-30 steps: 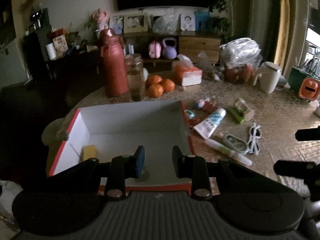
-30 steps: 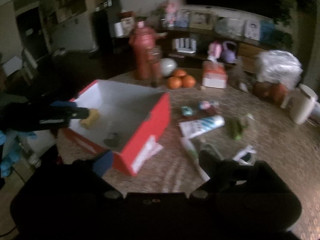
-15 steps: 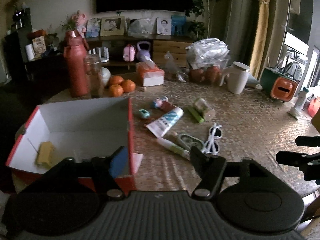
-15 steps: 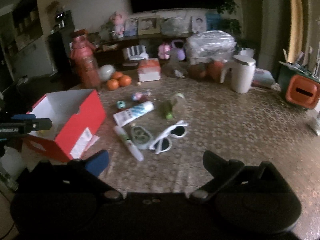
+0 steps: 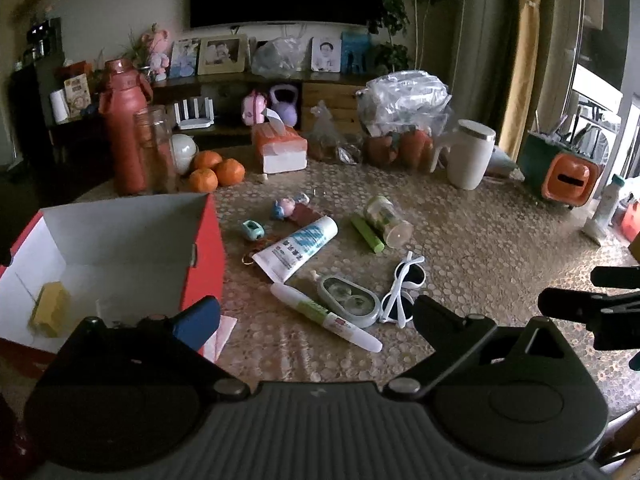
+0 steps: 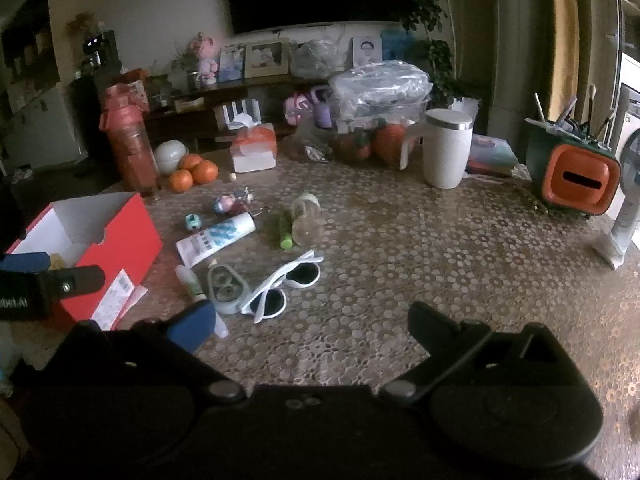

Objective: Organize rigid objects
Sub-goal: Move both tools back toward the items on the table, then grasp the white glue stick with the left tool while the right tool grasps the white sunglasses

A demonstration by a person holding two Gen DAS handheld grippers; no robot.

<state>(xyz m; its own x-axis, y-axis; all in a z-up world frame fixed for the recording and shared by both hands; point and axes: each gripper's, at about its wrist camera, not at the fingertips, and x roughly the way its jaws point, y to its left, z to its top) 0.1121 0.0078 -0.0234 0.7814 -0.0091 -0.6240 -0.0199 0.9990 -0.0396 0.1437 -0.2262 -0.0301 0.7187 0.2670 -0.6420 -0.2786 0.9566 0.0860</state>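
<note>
A: Where is the box [image 5: 120, 240] on the table [image 5: 480, 240]?

B: At 9 o'clock, with 1 block [image 5: 50, 308] inside. The tube [image 5: 298, 248] lies at the centre, the pen [image 5: 324, 316] and case [image 5: 348, 296] at 6 o'clock.

A: And the sunglasses [image 5: 404, 288]?

B: Just right of the case. 3 oranges [image 5: 216, 172] sit at 11 o'clock, the mug [image 5: 468, 156] at 2 o'clock.

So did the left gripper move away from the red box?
Yes. The left gripper was over the open red box before; now it points at the table beside the box, over the white pen, jaws opening with nothing between them.
</note>
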